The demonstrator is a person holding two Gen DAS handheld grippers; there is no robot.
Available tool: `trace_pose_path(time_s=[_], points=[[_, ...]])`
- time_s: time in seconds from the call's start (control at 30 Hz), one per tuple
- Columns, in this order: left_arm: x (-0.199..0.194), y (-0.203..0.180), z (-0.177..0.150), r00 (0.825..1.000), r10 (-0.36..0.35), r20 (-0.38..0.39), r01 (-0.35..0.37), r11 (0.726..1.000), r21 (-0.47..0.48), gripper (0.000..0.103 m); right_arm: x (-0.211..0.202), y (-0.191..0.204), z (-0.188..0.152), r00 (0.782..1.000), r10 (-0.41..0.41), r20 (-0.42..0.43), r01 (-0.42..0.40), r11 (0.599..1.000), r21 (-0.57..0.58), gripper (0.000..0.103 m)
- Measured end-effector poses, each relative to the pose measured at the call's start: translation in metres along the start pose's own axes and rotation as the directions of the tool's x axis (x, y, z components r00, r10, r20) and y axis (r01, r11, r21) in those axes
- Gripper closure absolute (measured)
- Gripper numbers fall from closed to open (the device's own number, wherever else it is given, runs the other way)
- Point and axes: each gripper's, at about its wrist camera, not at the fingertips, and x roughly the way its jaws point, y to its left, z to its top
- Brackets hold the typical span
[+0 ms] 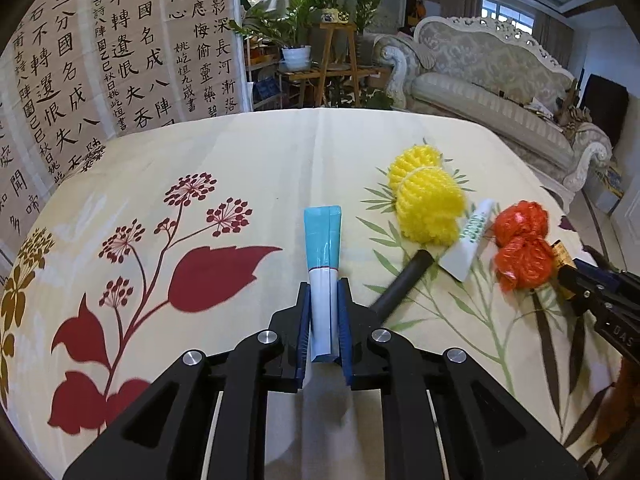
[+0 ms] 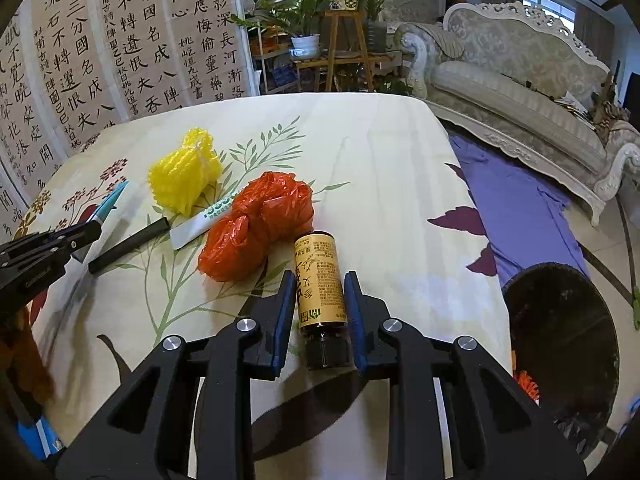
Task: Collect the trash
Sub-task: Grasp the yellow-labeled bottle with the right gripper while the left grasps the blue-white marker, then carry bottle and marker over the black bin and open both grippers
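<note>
Cream worktop cloth (image 1: 248,152) printed with dark red flowers and green leaves; teal-and-white tube (image 1: 322,276); yellow foam net (image 1: 430,204); orange bag (image 2: 256,224); gold-labelled brown bottle (image 2: 322,300)

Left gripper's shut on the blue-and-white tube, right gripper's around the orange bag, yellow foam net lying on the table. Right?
Not the orange bag. The right wrist view shows the right gripper around the small brown bottle with the yellow label; the bag lies untouched beside it. The rest holds: left gripper shut on the blue-and-white tube, yellow foam net on the table.
</note>
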Motion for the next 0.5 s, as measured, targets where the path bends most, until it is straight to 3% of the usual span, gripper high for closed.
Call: trace_pose_path(time_s=[0.27,0.5], points=[[-0.029,-0.020,-0.008,0.998,-0.044,0.046,0.044,0.999,0.001,0.089,-0.025,-0.010,-0.014,0.999,-0.014,0.038,0.013,1.000,0.022,0.079],[-0.050,-0.060,-0.017,0.989,-0.122,0.082,0.118,0.992,0.051,0.089,-0.052,-0.030,-0.029,0.996,-0.056,0.072,0.051,0.996,0.071,0.079]])
